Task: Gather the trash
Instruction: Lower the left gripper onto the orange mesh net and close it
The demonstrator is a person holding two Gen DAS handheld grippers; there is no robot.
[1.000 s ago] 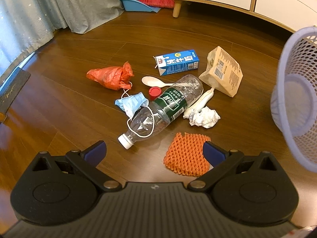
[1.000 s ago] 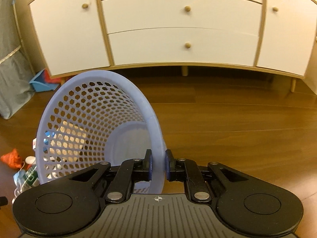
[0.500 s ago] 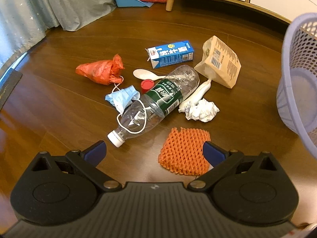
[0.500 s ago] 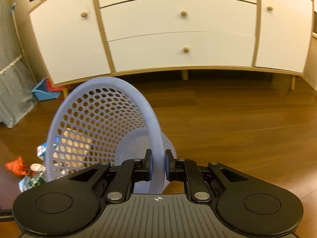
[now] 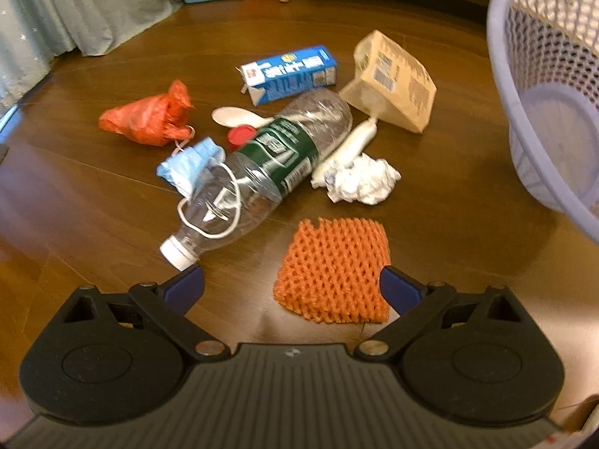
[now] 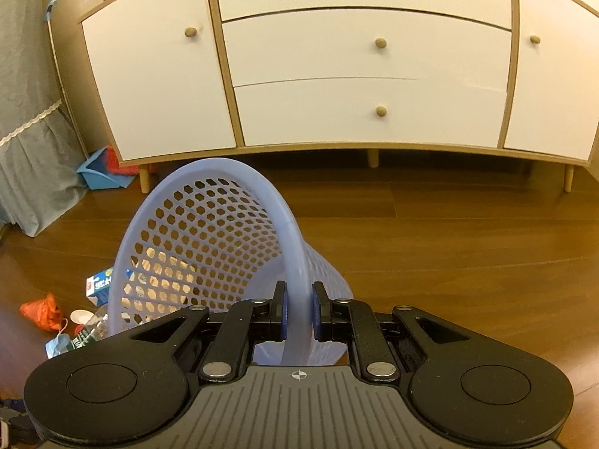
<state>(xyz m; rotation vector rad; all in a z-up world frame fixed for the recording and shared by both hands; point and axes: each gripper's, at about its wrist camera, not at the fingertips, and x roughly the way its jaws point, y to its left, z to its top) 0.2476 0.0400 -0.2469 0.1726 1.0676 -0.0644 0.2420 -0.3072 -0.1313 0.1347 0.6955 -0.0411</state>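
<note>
Left wrist view: left gripper [image 5: 292,286] is spread wide, holding nothing, low over the dark wood floor [image 5: 93,217]. Orange foam mesh fruit sleeve [image 5: 333,269] lies flat, nearest, its right edge just beside the right finger. Past it lie a crushed clear plastic bottle with green label and white cap [image 5: 262,164], a blue face mask [image 5: 191,164] whose white ear loop drapes over the bottle neck, a crumpled white paper ball [image 5: 363,183], a tan paper bag [image 5: 397,78], a blue milk carton [image 5: 288,73] and a red plastic bag [image 5: 149,118].

Risks, as I judge them: the sleeve is thin and flat, so the fingertips may scrape floor or close over it and miss. Grabbing the bottle likely drags the mask along by the loop, or drops it mid-carry.

Right wrist view: right gripper [image 6: 298,312] is pinched on the rim of the lavender perforated plastic basket [image 6: 209,224], which tilts with its mouth toward the camera. It's a single-point hold on a smooth rim, so the basket could pivot or slip. Tilted like this, trash tossed in may roll back out. Basket interior looks empty.
</note>
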